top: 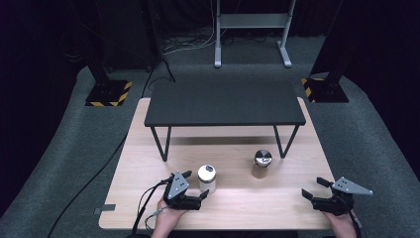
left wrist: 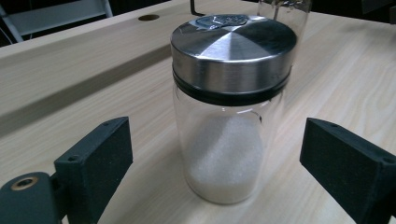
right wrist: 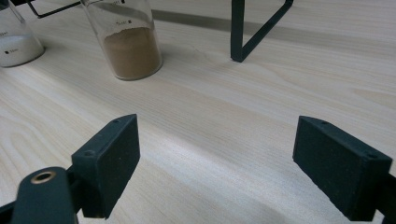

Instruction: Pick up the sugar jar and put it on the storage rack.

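Right now my left gripper (left wrist: 215,163) has its jaws spread wide, one on each side of the clear glass jar with white powder and a shiny metal lid (left wrist: 229,107), but the pads do not touch it. So the grab is not done yet; I think closing and lifting are left. The jar sits low and left of middle in the high view. My right gripper (right wrist: 215,163) waits spread, holding nothing. Farther off stands a glass jar of brown powder (right wrist: 130,46).

Overhead table view; two low close-ups
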Available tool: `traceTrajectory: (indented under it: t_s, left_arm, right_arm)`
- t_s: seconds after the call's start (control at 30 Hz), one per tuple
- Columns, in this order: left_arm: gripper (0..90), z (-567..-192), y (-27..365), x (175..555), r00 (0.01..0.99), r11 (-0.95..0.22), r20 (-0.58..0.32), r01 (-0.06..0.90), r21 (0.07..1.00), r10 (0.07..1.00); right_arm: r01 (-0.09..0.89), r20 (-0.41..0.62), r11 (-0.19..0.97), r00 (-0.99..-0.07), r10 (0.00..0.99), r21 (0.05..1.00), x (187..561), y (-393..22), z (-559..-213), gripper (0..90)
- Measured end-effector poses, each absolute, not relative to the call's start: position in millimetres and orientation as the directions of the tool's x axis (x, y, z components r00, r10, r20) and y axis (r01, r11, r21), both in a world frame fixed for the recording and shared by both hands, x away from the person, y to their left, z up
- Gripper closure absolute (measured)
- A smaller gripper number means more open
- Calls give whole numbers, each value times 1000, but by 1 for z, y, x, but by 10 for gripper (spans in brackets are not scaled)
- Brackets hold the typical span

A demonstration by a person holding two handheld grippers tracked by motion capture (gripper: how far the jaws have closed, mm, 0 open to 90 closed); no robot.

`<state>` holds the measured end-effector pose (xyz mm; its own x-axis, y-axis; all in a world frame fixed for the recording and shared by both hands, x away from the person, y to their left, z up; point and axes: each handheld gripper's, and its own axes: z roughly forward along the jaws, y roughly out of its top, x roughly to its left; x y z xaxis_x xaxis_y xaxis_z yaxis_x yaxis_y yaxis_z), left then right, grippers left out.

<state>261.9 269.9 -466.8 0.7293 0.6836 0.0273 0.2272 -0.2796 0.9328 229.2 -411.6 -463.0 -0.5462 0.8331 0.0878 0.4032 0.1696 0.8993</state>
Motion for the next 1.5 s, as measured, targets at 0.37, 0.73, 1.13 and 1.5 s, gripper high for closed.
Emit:
traceTrajectory:
  t_s: [0.37,0.73,1.13,1.5]
  left_arm:
    - [118,-476,260,274,742,-274,4,243,931,670]
    - [181,-479,252,278,742,-275,13,232,933,670]
    - [306,-479,251,279,735,-264,1,242,934,678]
    - [307,-463,266,273,715,-268,21,234,934,699]
  right_arm:
    - [405,88,172,-549,831,898,230,-412,-463,136]
    - [403,85,175,-550,831,898,230,-411,-463,136]
    - [404,86,174,-549,832,898,230,-411,-463,136]
    - [403,85,174,-549,832,898,230,-411,-463,136]
